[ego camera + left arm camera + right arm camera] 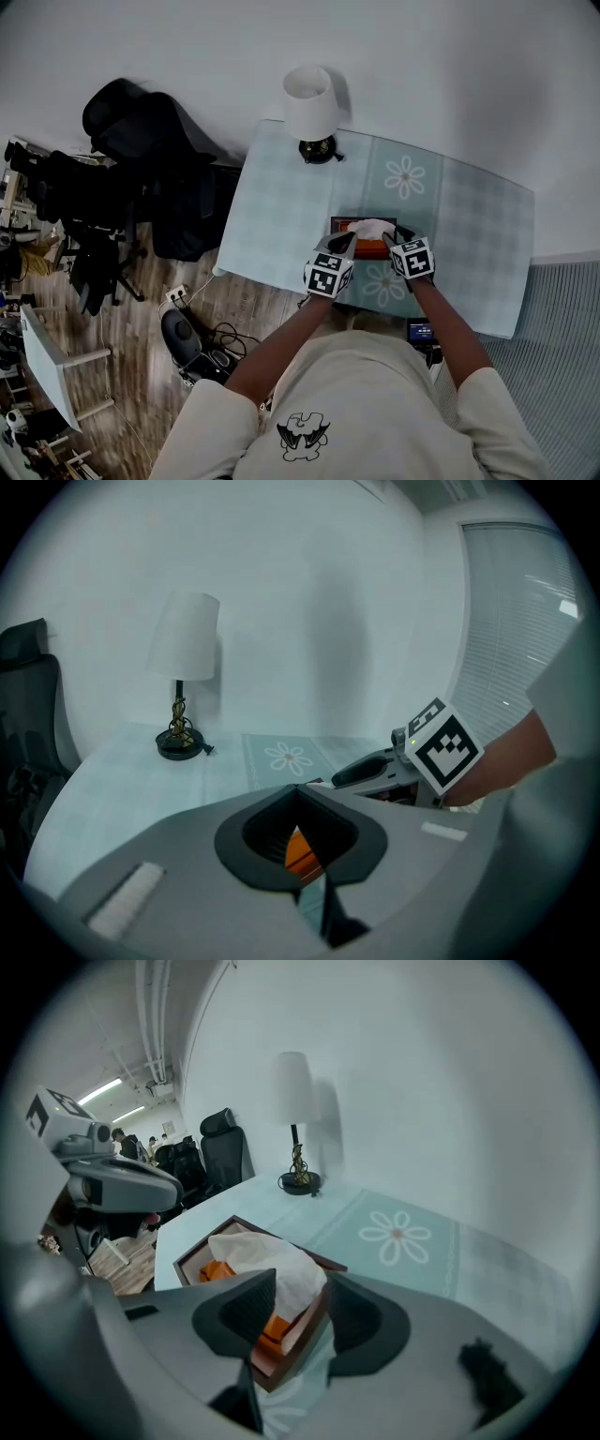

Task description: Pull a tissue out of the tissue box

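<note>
Resting on the pale checked table point(281, 216) toward its near edge, well apart from the lamp point(309, 108): a dark-rimmed tissue box point(339, 223) with a white tissue point(370, 228) puffed up out of its top. Flanked by the left gripper point(298, 794), jaws drawn together but for a sliver (a bit of orange showing through, nothing pinched), and by the right gripper point(300, 1288), jaws spread wide with the tissue and the box's near corner seen between them, no pinch on either.
</note>
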A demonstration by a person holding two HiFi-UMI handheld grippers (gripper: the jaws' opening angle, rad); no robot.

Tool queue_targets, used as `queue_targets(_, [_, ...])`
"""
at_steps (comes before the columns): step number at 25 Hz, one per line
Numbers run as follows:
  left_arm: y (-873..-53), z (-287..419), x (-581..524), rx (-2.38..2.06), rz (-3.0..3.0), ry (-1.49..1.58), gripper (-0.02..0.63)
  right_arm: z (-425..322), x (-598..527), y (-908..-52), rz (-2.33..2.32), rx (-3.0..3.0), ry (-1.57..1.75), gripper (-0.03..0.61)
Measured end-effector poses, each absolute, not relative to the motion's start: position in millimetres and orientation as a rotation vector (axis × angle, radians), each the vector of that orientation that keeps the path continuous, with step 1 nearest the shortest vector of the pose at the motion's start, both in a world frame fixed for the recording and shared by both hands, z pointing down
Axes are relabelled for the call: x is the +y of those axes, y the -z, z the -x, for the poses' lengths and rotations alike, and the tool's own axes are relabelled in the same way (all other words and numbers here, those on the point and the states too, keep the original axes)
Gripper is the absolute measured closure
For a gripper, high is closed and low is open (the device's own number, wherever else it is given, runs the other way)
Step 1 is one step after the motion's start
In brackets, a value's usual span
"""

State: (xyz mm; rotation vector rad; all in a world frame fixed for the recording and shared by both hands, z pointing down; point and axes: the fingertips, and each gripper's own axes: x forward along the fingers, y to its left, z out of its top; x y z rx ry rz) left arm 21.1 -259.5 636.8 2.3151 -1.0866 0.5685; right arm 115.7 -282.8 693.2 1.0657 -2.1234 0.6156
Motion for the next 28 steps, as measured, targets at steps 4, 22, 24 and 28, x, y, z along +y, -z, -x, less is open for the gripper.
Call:
queue_targets(4, [-646.8, -22.0, -265.6, -1.085, -2.302, -0.591, 0.607, -113.9, -284.9, -695.9, -1.063, -2.114, -0.627, 0.411])
queue_targets(22, [-638.4, -19.1, -266.4, -1.086, -2.302, -0.558, 0.607, -104.3, -272.5, -701.0, -1.004, -2.105, -0.689, 0.523])
queue_targets(24, [-636.6, -17.6, -266.2, -1.089, -2.3, -0.555, 0.607, -104.1, -271.7, -698.4, -1.005, -2.106, -0.681, 0.558])
queue_targets(28, [-637.1, -15.5, -264.7, -1.091, -2.292, -0.552, 0.607, -101.7, -269.9, -697.1, -0.992, -2.116, -0.683, 0.563])
